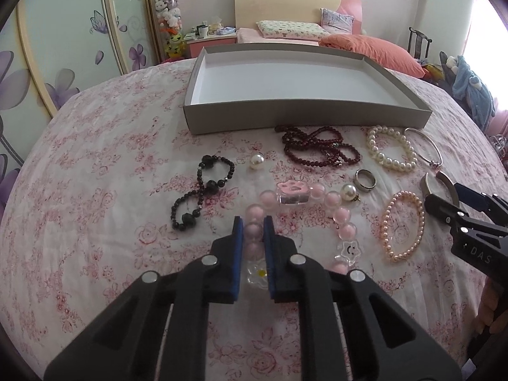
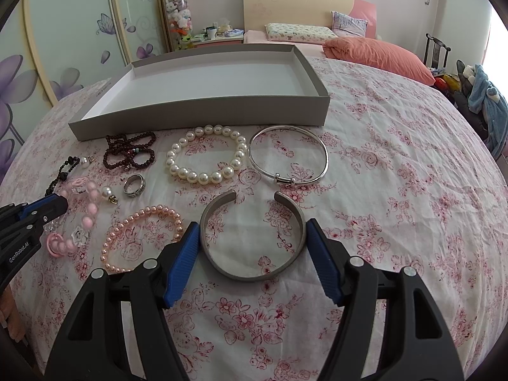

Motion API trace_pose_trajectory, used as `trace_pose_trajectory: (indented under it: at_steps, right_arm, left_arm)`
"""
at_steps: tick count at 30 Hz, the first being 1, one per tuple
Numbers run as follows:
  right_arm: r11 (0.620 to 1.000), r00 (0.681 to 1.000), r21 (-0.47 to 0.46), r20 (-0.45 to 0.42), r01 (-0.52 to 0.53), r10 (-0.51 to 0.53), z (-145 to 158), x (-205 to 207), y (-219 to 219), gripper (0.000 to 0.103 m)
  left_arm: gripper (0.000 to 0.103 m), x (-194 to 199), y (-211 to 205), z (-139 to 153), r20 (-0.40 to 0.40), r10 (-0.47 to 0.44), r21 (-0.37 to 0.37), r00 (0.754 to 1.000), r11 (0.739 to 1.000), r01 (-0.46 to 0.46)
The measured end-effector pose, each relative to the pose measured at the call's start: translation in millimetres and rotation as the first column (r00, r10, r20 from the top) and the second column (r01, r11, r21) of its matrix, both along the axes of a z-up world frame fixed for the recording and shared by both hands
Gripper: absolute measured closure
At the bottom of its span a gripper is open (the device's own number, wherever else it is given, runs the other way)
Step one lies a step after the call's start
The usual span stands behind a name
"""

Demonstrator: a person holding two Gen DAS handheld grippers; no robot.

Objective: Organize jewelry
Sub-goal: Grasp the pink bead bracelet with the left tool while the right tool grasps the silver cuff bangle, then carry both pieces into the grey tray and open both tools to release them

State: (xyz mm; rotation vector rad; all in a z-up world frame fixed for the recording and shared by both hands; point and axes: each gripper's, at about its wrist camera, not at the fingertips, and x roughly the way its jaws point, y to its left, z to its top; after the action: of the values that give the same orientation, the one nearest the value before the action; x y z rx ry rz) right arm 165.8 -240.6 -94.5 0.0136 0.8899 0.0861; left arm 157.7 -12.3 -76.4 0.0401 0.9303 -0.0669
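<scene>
Pink bubble-bead bracelet (image 1: 317,209) sits pinched in the left tongs (image 1: 254,238), near the grey tray (image 1: 304,117); its round beads may slip. Right tongs (image 2: 250,241) spread around the steel cuff (image 2: 254,238).

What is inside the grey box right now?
The grey box shows only its bare white floor; no jewelry is in it. Its near wall hides a thin strip of floor.

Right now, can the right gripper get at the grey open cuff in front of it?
Probably yes. The right gripper is open, its fingers straddling the grey cuff, which lies flat on the bedspread. Nothing sits between them; the pink pearl bracelet lies close to the left finger.
</scene>
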Motion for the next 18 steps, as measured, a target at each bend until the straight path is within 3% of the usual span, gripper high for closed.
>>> trace_pose_trajectory:
  at_steps: [7, 18]
  right_arm:
    - [1.000, 1.000, 0.019, 0.020, 0.000, -0.001, 3, -4, -7, 0.036]
    - [0.999, 0.994, 0.038, 0.105, -0.026, 0.022, 23, -18, -4, 0.036]
  left_arm:
    - [0.090, -4, 7, 7, 0.025, -0.001, -0.038, 1.000, 0.999, 0.001]
    - [0.090, -24, 6, 40, 0.129, -0.037, -0.107, 0.991, 0.993, 0.051]
